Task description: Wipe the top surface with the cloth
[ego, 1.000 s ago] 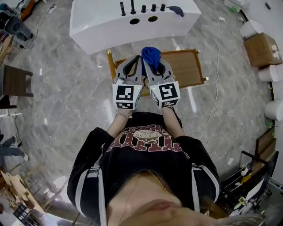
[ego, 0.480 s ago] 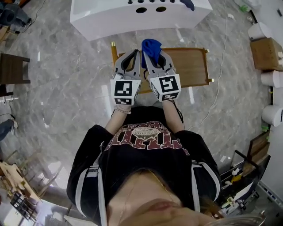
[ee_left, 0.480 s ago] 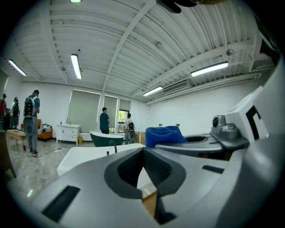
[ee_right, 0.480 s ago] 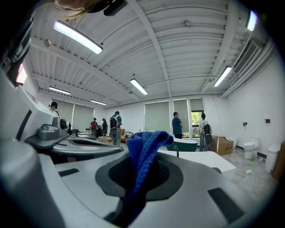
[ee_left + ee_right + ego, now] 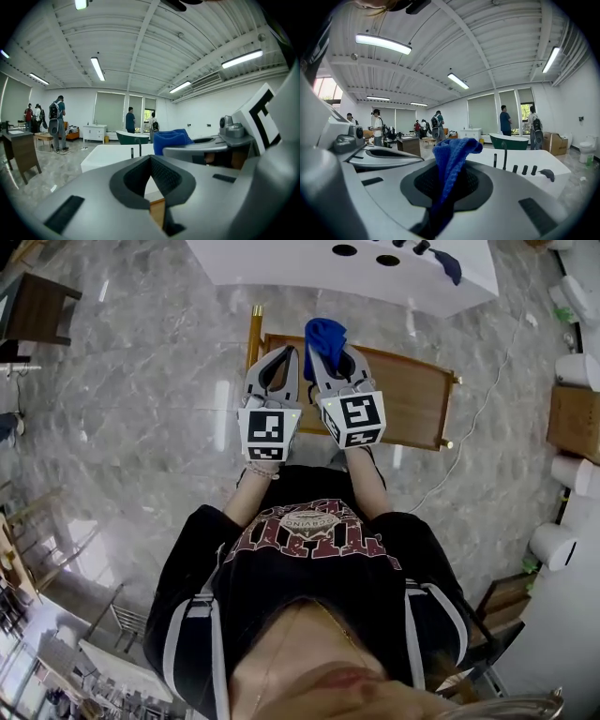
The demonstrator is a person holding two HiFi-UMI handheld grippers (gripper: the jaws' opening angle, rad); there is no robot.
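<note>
A blue cloth (image 5: 324,334) sticks up from my right gripper (image 5: 326,352), which is shut on it; in the right gripper view the blue cloth (image 5: 453,157) stands between the jaws of the right gripper (image 5: 449,180). My left gripper (image 5: 284,354) is close beside it on the left, shut with nothing in it; the left gripper (image 5: 151,160) shows its pads meeting at the tip. Both are held in front of the person's chest, over the near edge of a low wooden table (image 5: 412,395) with gold legs.
Beyond the table is a white tub-like unit (image 5: 281,263) with two holes, black taps and a second dark blue cloth (image 5: 448,264). A dark stool (image 5: 42,306) stands far left. A cable (image 5: 478,418), white fixtures (image 5: 570,470) and a cardboard box (image 5: 574,418) lie right. People (image 5: 57,124) stand far off.
The head view has swung: the table and white unit have slid up and to the right in the picture. Both grippers stay side by side, the right one still holding the cloth.
</note>
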